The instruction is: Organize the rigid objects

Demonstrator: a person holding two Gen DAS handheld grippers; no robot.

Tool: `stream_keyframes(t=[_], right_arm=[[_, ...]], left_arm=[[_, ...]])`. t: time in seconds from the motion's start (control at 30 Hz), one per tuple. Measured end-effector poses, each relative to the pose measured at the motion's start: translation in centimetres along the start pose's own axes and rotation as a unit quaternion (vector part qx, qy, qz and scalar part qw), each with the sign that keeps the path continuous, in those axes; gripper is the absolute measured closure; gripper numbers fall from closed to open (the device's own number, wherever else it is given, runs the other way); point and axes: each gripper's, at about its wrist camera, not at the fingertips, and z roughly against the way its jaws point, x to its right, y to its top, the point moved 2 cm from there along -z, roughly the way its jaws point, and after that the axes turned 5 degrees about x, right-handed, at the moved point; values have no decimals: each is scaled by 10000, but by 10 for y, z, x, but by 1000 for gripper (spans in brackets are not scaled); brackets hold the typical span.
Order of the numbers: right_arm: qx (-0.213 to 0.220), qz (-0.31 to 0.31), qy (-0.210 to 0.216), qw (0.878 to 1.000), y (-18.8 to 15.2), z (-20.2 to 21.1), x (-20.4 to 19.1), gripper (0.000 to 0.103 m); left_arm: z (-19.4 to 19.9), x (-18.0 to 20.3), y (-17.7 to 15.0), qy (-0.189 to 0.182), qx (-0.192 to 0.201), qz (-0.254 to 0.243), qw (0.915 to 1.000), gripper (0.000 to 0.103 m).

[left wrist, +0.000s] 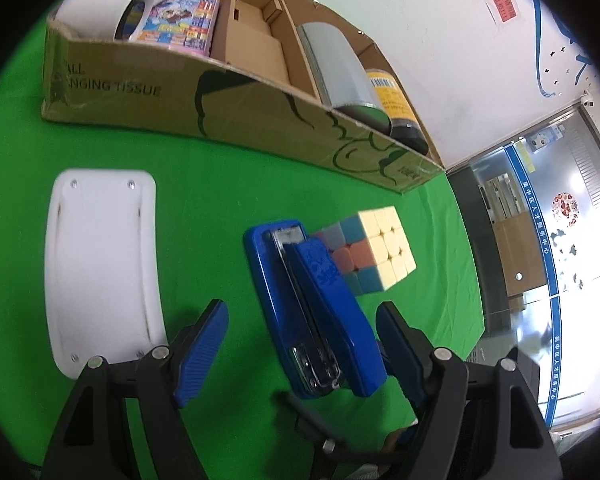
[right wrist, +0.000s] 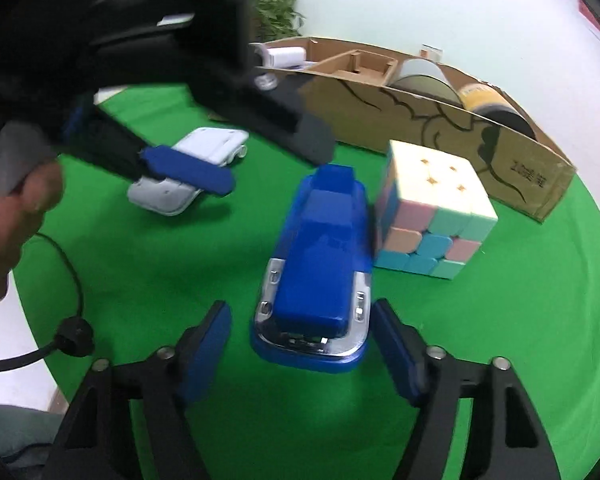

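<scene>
Only the right wrist view shows a hand.

- One blue stapler is lying on the green cloth.
- One pastel puzzle cube is sitting beside it.
- One white plastic piece is resting on the cloth.
- One cardboard box is holding two cylinders: one silver, one yellow-labelled.
- One colourful booklet and one white cup are sharing its end compartment.
- Two grippers are working: left, right.
</scene>
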Motion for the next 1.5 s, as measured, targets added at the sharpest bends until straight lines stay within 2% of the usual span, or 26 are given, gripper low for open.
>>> stream_keyframes(t=[0.13,0.23,0.37,0.5,0.57,0.6,0.63,0.93,1.2,1.5], right_arm=[[-38,-241,44,9997,1,-1,8,45],[-59,-751,296,9967,0,7,21,46],[-110,-1642,889,9824,0,8,43,46],[-195,-2118,1234,9693,-3,12,53,47],[-239,-2269,1386,9637,-6,14,53,47],[-248,-2280,1415,9630,-6,14,53,47],[-252,-2261,1422,9633,-7,16,51,47],[-258,-2273,1523,9615,0,18,46,47],[202,-1985,1480,9687,31,40,37,48],[799,-1723,1338,9726,84,65,34,48]], left_arm=[[-6,-1,-8,-134,-220,39,9997,28],[-10,1,-17,-276,-397,84,9988,28],[-15,2,-26,-450,-505,277,9973,28],[-19,-2,-27,-645,-564,496,9951,29],[-20,0,-29,-721,-596,486,9944,34],[-20,1,-29,-780,-613,481,9939,42],[-21,1,-28,-845,-640,492,9931,44],[-8,7,-29,-702,-415,179,9965,46],[26,25,-8,-627,49,-193,9978,46],[69,36,32,-709,569,-568,9942,46]])
